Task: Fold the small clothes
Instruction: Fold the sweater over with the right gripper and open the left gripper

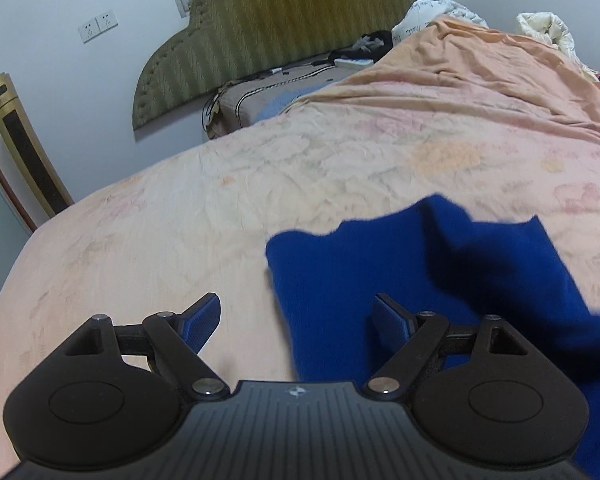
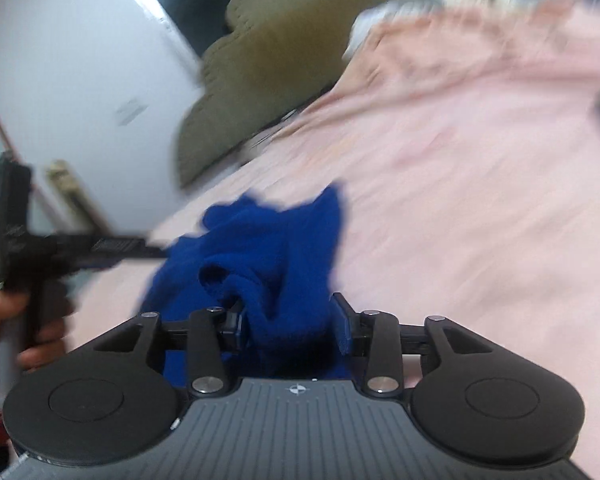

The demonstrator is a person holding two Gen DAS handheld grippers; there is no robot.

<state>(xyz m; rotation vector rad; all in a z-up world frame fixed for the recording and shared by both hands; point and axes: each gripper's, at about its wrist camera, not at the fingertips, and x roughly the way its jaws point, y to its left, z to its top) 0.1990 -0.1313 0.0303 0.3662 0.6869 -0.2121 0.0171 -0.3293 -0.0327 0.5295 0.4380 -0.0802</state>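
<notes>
Left tool (image 1: 296, 320): jaws spread wide, nothing between the pads; it stands over the bed (image 1: 180, 208) at the left edge of the blue garment (image 1: 380, 264), which lies to its right and ahead. The garment rests on the bed sheet, partly flat, partly bunched, its long run going away from the tools toward the headboard (image 1: 268, 28). Right tool (image 2: 288, 320): jaws part open, bunched blue cloth between them, but whether the pads press on it cannot be told. Judgement: the right tool is nearer the bunched part, the left nearer the free edge.
</notes>
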